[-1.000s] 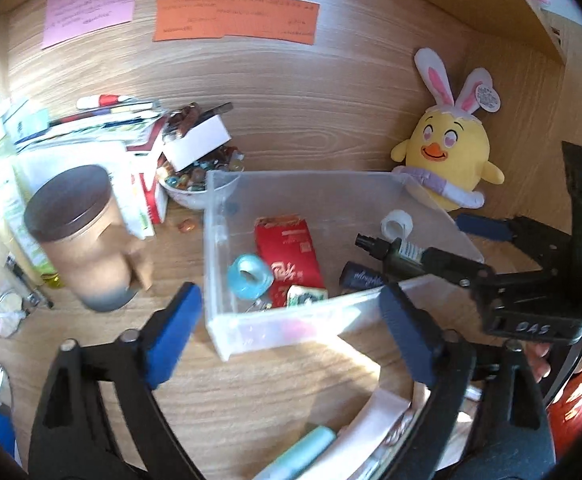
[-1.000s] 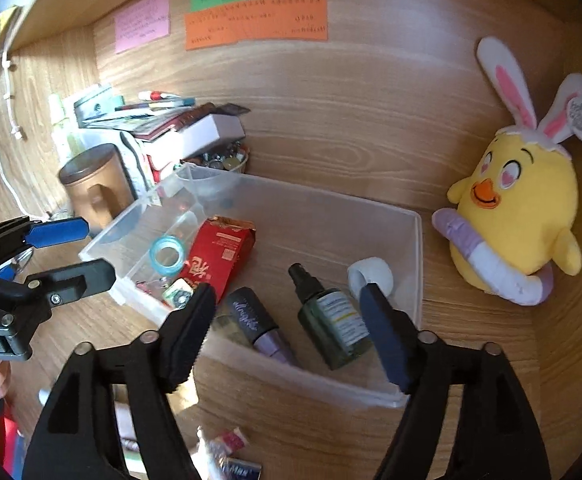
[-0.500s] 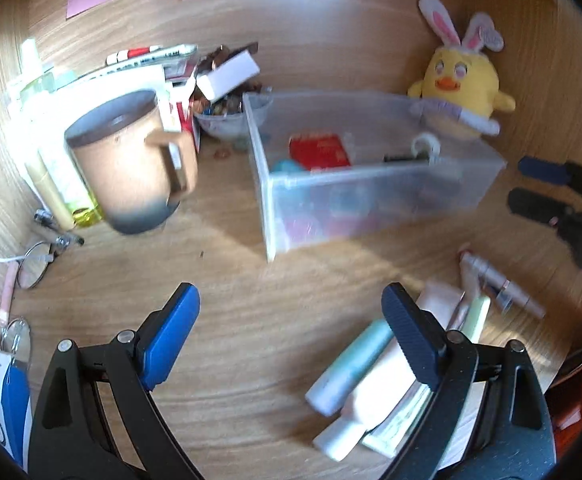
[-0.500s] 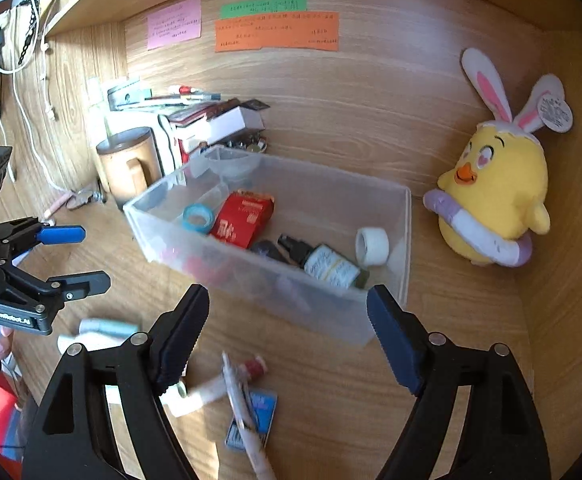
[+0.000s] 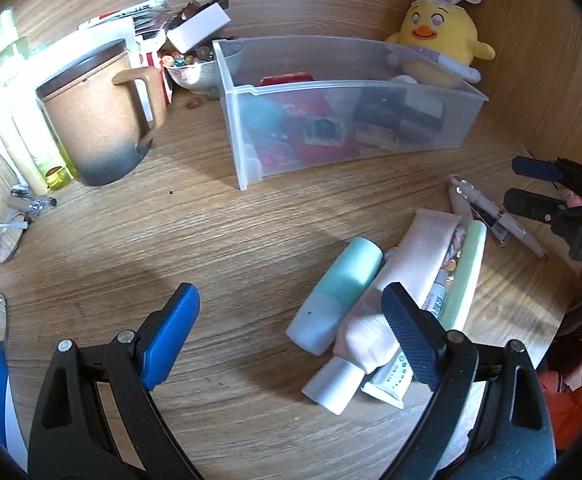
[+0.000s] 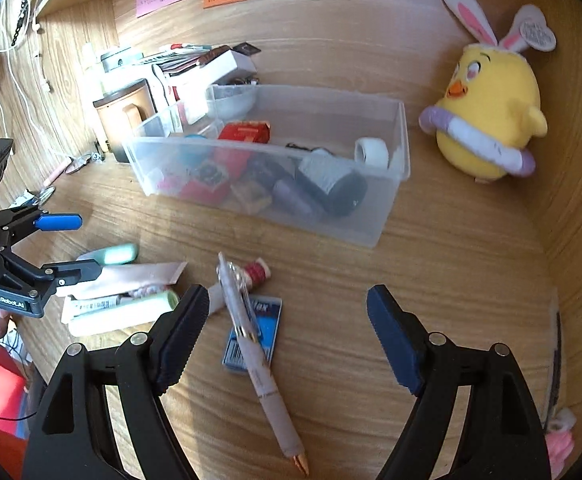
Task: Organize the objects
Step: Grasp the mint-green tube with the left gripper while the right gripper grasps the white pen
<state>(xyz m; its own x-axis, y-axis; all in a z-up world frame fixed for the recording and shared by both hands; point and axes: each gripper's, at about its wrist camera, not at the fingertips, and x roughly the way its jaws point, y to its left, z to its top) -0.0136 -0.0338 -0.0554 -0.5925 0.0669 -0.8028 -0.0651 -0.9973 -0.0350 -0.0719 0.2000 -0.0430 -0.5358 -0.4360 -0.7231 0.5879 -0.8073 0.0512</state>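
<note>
Scene: wooden desk (image 5: 227, 240) mid-tidy, clear bin (image 6: 387, 216) at the back w/ small items already dropped in, so it reads as the collecting spot.
Bin contents: red packet (image 6: 245, 132), tape roll (image 6: 372, 152), dark bottles lying flat; probably tossed in, not arranged.
Left tongs: left gripper (image 5: 291, 344) released, jaws wide, nothing betw. them; it hangs over bare desk just beside the tube pile, likely lining up a pick.
Tube pile: teal-capped bottle (image 5: 339, 292), pink tube (image 5: 407, 264), pale green tube (image 5: 465, 276) lie touching, side by side, in front of the bin & outside it; these look like the next things to sort.
Right tongs: right gripper (image 6: 283, 340) also released, empty; pen (image 6: 259, 356) & blue card packet (image 6: 267, 312) lie on the desk betw. its open jaws, untouched. Wide spread suits straddling the pen.
Bystanders: mug (image 5: 95, 116) & chick plush (image 6: 487, 116) stand outside the bin, apparently not part of the sort.
Progress: judged partway; several loose items remain.
</note>
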